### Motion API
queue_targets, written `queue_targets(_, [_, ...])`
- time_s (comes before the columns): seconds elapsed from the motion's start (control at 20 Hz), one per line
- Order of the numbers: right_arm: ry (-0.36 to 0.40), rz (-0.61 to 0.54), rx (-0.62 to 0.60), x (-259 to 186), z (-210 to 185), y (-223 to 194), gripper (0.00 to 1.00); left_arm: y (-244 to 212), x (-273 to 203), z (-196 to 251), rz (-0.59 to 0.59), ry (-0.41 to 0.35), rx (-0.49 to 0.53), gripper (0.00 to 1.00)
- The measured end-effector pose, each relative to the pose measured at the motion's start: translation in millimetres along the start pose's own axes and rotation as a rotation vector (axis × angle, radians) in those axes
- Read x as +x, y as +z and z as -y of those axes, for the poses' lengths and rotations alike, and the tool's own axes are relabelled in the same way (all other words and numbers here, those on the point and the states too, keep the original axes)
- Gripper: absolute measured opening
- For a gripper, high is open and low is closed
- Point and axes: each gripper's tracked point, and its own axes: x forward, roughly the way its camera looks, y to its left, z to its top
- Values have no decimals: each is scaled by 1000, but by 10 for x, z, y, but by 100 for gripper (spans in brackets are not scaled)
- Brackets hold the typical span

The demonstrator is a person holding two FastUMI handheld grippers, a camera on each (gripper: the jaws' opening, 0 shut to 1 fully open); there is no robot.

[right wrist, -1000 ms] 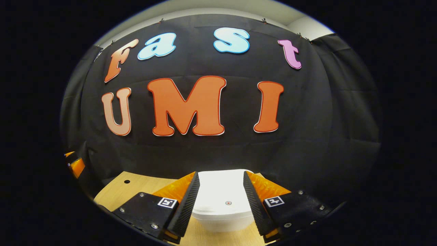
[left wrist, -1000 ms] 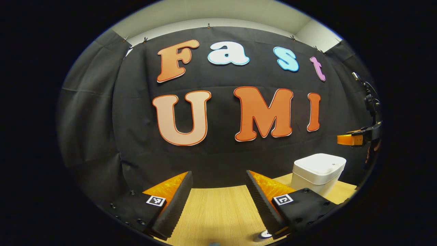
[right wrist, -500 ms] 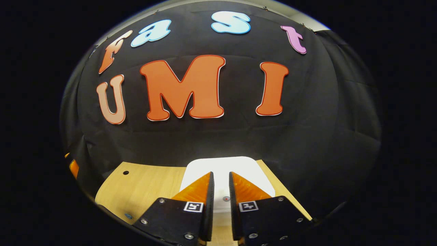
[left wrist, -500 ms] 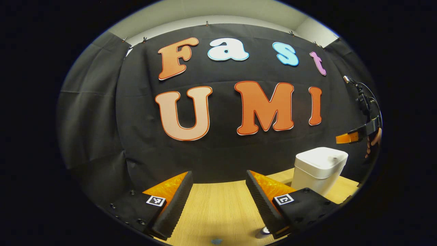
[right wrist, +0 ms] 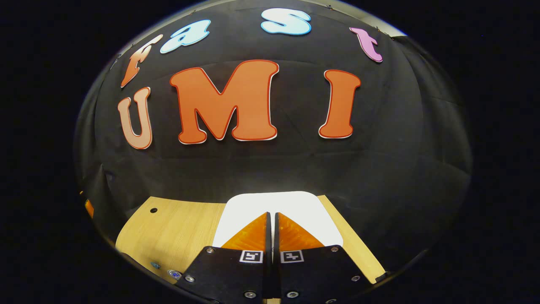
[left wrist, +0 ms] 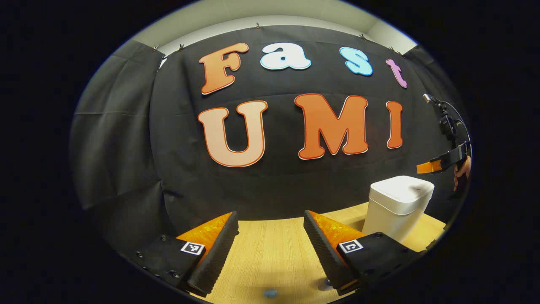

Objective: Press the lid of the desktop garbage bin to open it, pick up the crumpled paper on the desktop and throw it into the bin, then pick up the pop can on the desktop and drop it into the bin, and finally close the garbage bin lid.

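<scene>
The white desktop bin (left wrist: 398, 202) stands at the right on the wooden table, lid down. Above its lid hangs my right gripper (left wrist: 422, 169), held by a hand (left wrist: 462, 171), with a small gap to the lid. In the right gripper view the bin lid (right wrist: 291, 204) lies just past my right gripper (right wrist: 271, 213), whose fingers are shut together with nothing between them. My left gripper (left wrist: 270, 214) stands open and empty over the table. The pop can's top (right wrist: 173, 273) peeks in at the lower left; in the left gripper view the can (left wrist: 325, 282) is mostly hidden behind a finger.
The wooden table (left wrist: 270, 253) runs back to the black cloth wall. A small blue speck (left wrist: 269, 292) lies on the table near me, also the blue speck (right wrist: 156, 265) beside the can. A round hole (right wrist: 153, 210) marks the table's far left corner.
My right gripper's fingers have gone from wide open to shut, and it has moved forward over the bin lid. The left gripper has barely shifted and stays open.
</scene>
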Motion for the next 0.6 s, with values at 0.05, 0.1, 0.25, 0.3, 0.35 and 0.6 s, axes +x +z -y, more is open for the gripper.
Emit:
queue_targets(0.05, [1,-8,3,22,4,-20,1,-3,0,-3,-1,6,0,99])
queue_targets(0.1, [2,-14,3,49,15,-50,0,-8,1,-17,-4,13,0,99])
queue_targets(0.25, [0,-34,0,124,16,-145,1,-29,-8,-11,-10,24,-2,99])
queue_targets(0.3, [1,-43,2,153,32,-185,0,-41,-6,-10,-13,27,-2,99])
queue_targets(0.35, [2,-53,3,146,57,-241,1,-44,-4,-2,-15,28,-3,99])
queue_targets(0.6, [-2,-110,-1,229,112,-479,1,-76,15,41,-27,29,-2,99])
